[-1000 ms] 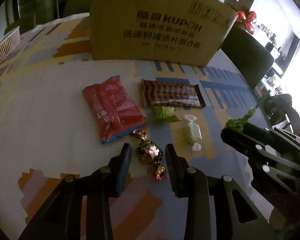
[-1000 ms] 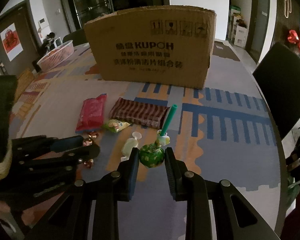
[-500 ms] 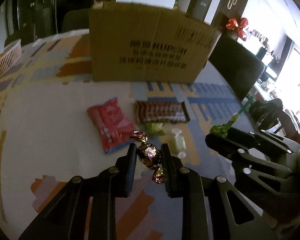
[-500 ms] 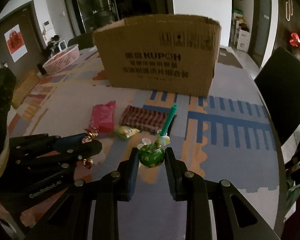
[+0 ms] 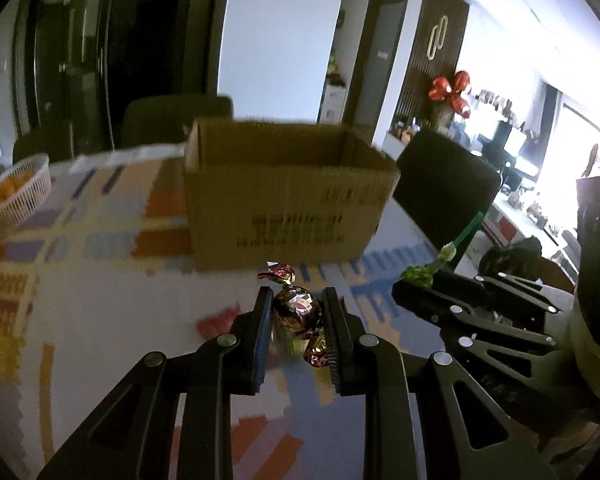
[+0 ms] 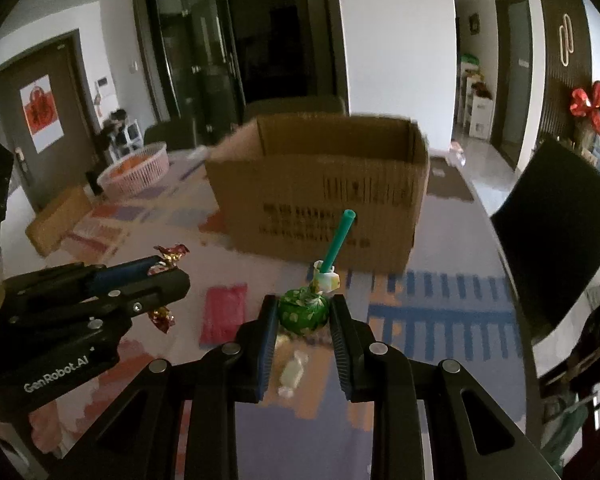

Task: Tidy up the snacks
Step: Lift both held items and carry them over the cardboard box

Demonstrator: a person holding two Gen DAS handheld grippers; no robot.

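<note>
Two in hand: left gripper (image 5: 296, 316) jaws clamped on a foil candy (image 5: 296, 308); right gripper (image 6: 302, 316) jaws clamped on a green lollipop (image 6: 303, 311), both held above the tabletop (image 6: 440, 344).
Destination: cardboard box (image 6: 324, 188), open-topped, toward the far edge; contents hidden.
Left to do: red packet (image 6: 224, 312) and white candy (image 6: 294, 372) lie on the tabletop, mid-near.
Progress: judged early; nothing visibly boxed.

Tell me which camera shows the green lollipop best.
Right wrist view: the green lollipop sits centred between the right gripper fingers, stick up. The left wrist view shows it only small, side-on at the right.
</note>
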